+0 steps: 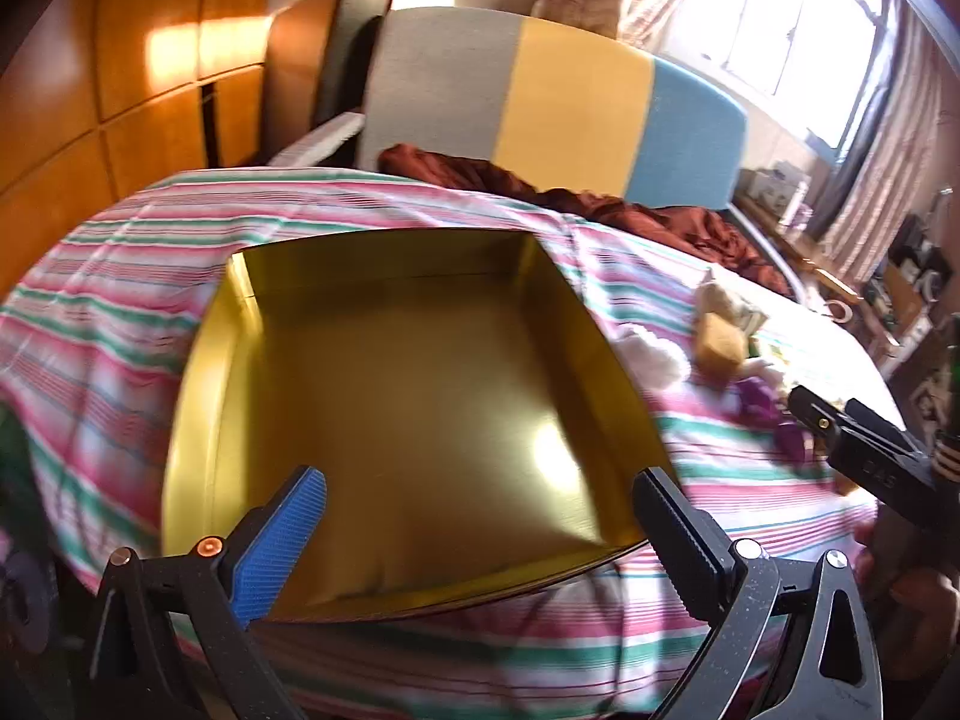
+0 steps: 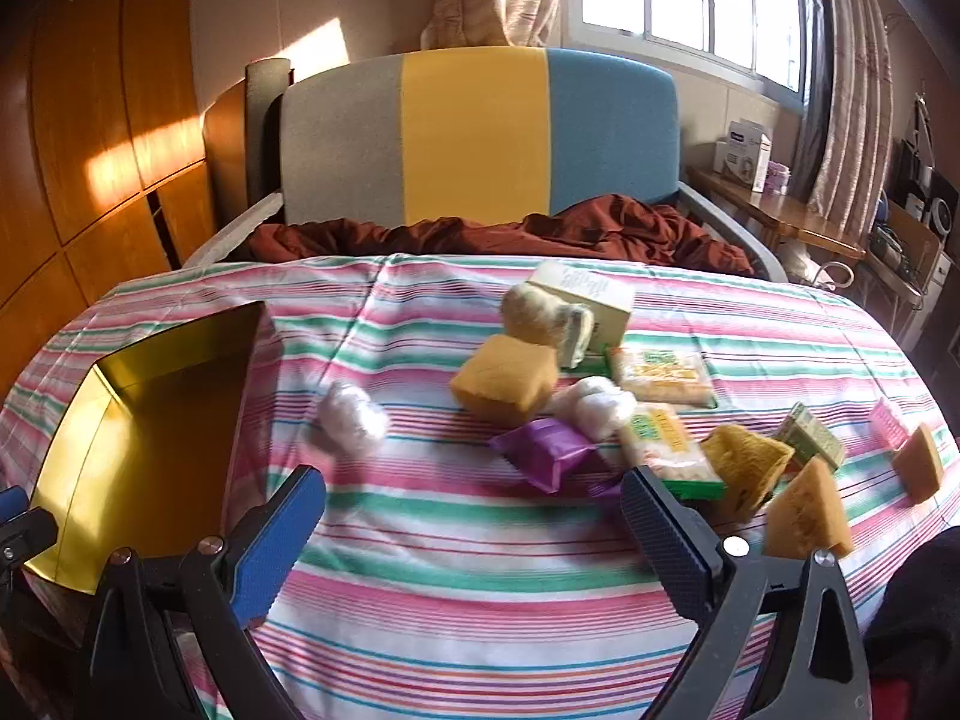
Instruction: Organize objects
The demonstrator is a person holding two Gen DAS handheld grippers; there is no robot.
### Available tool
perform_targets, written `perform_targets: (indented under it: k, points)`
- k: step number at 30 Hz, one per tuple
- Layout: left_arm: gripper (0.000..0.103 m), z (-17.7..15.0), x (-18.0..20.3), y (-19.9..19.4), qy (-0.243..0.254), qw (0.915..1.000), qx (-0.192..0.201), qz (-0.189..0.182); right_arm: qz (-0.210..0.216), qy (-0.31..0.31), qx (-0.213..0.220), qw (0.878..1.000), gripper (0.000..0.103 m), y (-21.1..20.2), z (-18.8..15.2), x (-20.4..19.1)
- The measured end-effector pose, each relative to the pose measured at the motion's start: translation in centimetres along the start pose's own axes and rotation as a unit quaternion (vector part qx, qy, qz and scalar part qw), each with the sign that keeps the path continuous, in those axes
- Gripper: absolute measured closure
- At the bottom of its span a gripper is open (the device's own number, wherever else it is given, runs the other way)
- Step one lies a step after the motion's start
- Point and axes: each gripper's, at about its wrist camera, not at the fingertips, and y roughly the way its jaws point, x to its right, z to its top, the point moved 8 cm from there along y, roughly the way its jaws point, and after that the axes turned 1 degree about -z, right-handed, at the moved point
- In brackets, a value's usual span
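A shiny gold tin box [image 1: 252,438] lies open and empty on the striped bed sheet; it also shows at the left of the right wrist view [image 2: 72,456]. My left gripper [image 1: 480,492] is open and empty, hovering over the box's near edge. My right gripper [image 2: 474,495] is open and empty above the sheet, just short of a loose pile: a purple packet [image 2: 543,450], yellow sponges [image 2: 504,381] [image 2: 744,462] [image 2: 807,510], white plastic-wrapped bundles [image 2: 354,420] [image 2: 594,405], snack packets [image 2: 663,375] and small boxes [image 2: 591,294]. The right gripper also shows at the right edge of the left wrist view [image 1: 864,444].
A crumpled brown blanket [image 2: 510,231] lies in front of the grey, yellow and blue headboard [image 2: 474,132]. Wooden wardrobe [image 2: 90,138] at left. A wooden side table [image 2: 774,210] with boxes and cluttered shelves stand at right, under the window.
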Motion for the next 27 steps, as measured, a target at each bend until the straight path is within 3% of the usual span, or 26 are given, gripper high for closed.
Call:
perform_targets:
  k: [8, 12, 16, 19, 21, 23, 27]
  points:
    - [0.0, 3.7, 9.0, 3.1, 0.087, 0.9913, -0.038, -0.091, -0.072, 0.03, 0.036, 0.996, 0.002, 0.1, 4.3, 10.2]
    - [0.0, 4.5, 13.3, 5.8, 0.135, 0.9817, -0.066, -0.117, -0.072, 0.058, 0.042, 0.995, 0.002, 1.1, 4.5, 13.4]
    - [0.001, 4.8, 15.4, 9.8, 0.155, 0.9766, -0.104, -0.108, -0.034, 0.123, 0.016, 0.992, 0.002, 2.3, 3.7, 15.1]
    - [0.006, 5.1, 16.1, 11.9, 0.177, 0.973, -0.118, -0.089, -0.021, 0.151, 0.008, 0.988, 0.002, 2.6, 3.4, 16.0]
    - [0.017, 5.1, 16.1, 13.7, 0.184, 0.9714, -0.133, -0.068, -0.015, 0.172, 0.007, 0.985, 0.002, 2.6, 3.2, 16.7]
    - [0.022, 5.2, 16.0, 15.5, 0.185, 0.9699, -0.149, -0.055, -0.01, 0.19, 0.01, 0.982, 0.002, 2.5, 3.2, 17.4]
    - [0.024, 5.0, 15.9, 18.2, 0.19, 0.9668, -0.168, -0.032, -0.005, 0.217, 0.017, 0.976, 0.002, 2.3, 3.2, 18.3]
